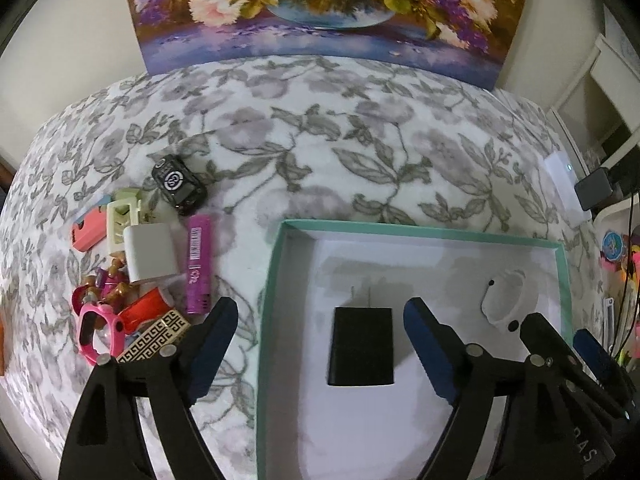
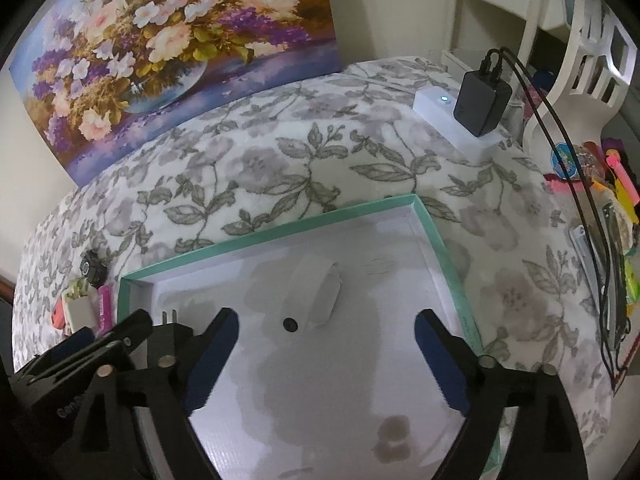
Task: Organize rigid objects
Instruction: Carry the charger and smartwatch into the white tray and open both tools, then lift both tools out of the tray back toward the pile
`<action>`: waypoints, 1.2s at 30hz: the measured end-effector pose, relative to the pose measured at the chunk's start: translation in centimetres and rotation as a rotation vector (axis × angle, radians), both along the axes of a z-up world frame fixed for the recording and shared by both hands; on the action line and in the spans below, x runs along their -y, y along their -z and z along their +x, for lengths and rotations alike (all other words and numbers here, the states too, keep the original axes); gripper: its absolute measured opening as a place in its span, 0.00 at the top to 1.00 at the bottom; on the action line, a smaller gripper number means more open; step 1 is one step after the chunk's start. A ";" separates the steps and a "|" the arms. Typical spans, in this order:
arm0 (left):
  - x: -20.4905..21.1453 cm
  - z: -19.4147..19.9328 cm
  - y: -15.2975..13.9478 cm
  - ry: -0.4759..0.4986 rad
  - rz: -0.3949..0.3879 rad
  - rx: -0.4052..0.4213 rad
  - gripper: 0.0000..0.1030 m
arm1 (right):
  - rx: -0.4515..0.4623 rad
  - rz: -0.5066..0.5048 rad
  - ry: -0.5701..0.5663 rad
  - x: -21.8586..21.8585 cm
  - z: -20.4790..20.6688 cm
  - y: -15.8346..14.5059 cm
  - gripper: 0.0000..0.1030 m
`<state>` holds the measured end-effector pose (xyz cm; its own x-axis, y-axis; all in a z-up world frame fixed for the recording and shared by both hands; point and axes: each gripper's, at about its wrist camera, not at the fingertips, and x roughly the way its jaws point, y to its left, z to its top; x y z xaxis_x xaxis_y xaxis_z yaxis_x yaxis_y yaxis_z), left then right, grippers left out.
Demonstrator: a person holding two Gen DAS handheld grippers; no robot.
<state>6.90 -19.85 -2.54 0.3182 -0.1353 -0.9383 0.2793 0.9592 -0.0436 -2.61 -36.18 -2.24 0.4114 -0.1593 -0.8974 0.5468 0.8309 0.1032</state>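
Observation:
A teal-rimmed shallow box (image 1: 276, 264) with a white floor lies on the floral blanket. In it lie a black charger (image 1: 361, 346) and a white earbud case (image 1: 505, 298). My left gripper (image 1: 320, 320) is open and empty, hovering above the black charger. My right gripper (image 2: 326, 332) is open and empty over the box (image 2: 436, 236), just short of the white case (image 2: 316, 294). It also shows at the right of the left wrist view (image 1: 560, 340). Left of the box lies a pile: white charger (image 1: 150, 252), magenta lighter (image 1: 199, 264), pink watch (image 1: 96, 330), black watch (image 1: 178, 184).
A flower painting (image 1: 320, 8) leans on the wall behind the bed. A white power strip (image 2: 448, 120) with a black plugged adapter (image 2: 482, 104) and cables sits at the right. White furniture (image 2: 576, 60) and colourful clutter (image 2: 612, 200) stand by the right edge.

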 end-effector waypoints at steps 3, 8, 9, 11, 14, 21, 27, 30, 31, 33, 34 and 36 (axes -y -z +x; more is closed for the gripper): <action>-0.5 0.1 0.1 -0.017 -0.002 0.003 0.17 | -0.008 -0.002 -0.006 -0.1 0.1 0.2 0.04; -1.5 0.3 0.7 -0.034 0.013 -0.005 0.17 | -0.014 -0.023 -0.003 -0.3 0.1 0.1 0.00; -1.8 0.3 0.8 -0.040 0.008 -0.005 0.17 | -0.015 -0.032 -0.003 -0.3 0.0 0.1 0.00; -2.2 0.4 0.8 -0.046 -0.003 -0.003 0.17 | -0.012 -0.036 -0.003 -0.4 0.0 0.0 0.00; -3.0 0.5 0.6 -0.066 -0.017 0.020 0.07 | -0.005 -0.038 0.001 -0.5 0.0 -0.2 0.00; -5.4 0.9 -0.4 -0.109 -0.063 0.071 0.03 | 0.018 -0.028 -0.011 -1.2 0.3 -0.3 0.00; -8.5 0.8 -1.9 -0.174 -0.020 0.206 0.03 | 0.048 -0.032 -0.017 -2.2 0.4 -0.9 0.00; -10.0 0.9 -2.4 -0.187 0.012 0.231 0.03 | 0.085 -0.021 -0.007 -2.6 0.4 -1.3 0.00; -10.6 1.0 -2.6 -0.192 0.014 0.228 0.03 | 0.092 -0.022 -0.010 -2.8 0.5 -1.4 0.00; -11.5 1.0 -2.8 -0.196 0.024 0.222 0.03 | 0.098 -0.040 -0.023 -3.3 0.6 -1.5 0.00; -12.0 1.0 -2.9 -0.197 0.032 0.224 0.03 | 0.099 -0.046 -0.031 -3.6 0.7 -1.5 0.00; -12.7 0.8 -3.2 -0.196 0.060 0.226 0.03 | 0.086 -0.045 -0.046 -4.1 1.0 -1.4 0.00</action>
<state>7.74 -7.17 0.69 0.5347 0.0027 -0.8450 0.0852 0.9947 0.0571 -1.58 -32.12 -0.80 0.4942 -0.1782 -0.8509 0.4992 0.8595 0.1099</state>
